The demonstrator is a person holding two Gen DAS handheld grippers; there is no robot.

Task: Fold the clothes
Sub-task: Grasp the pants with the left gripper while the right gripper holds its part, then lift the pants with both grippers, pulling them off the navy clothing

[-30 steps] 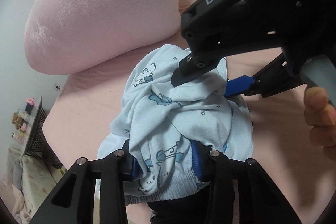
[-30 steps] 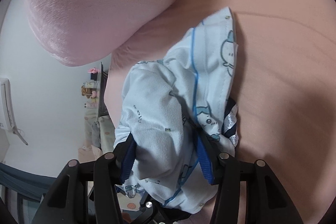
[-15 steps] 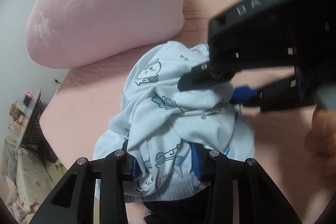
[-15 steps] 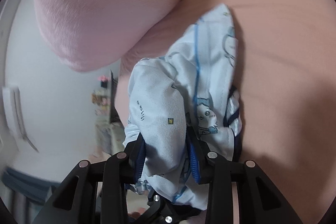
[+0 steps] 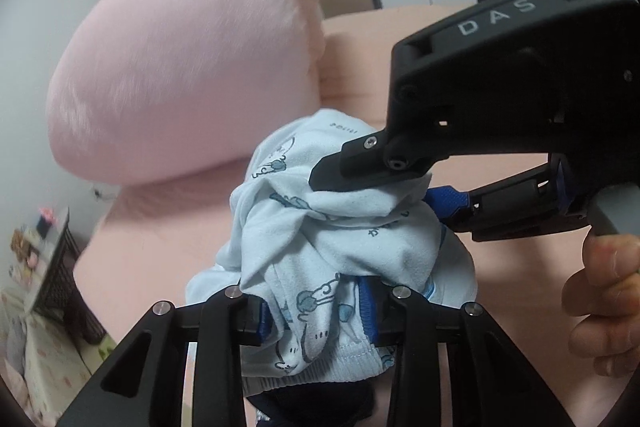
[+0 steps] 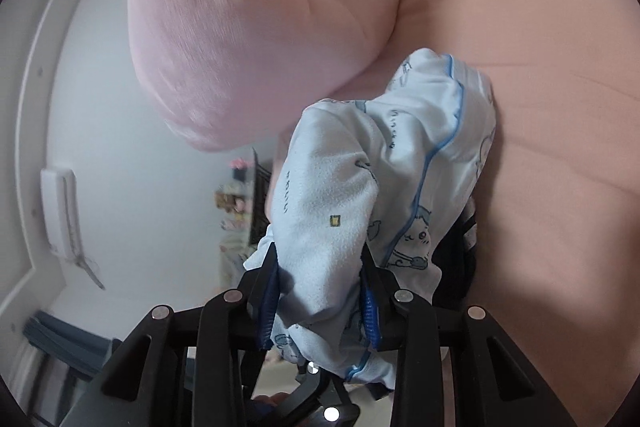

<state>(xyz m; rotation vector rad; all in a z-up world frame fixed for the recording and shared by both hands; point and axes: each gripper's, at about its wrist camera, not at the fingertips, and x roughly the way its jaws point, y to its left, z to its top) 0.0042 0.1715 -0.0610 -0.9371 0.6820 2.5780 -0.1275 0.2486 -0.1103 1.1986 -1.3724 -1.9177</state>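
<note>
Holding: we have the bunched garment clamped at two spots, left gripper closing further on its hem, right gripper narrow on a fold, above the bed by the pillow; next, we judge, spreading flat.

garment: soft matt printed cloth | pillow: fuzzy plush | bedsheet: smooth matt cloth

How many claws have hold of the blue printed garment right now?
2. The left claw pinches the light blue garment near its ribbed hem, its jaws closing; the right claw clamps another bunch, above the pink bed.
</note>
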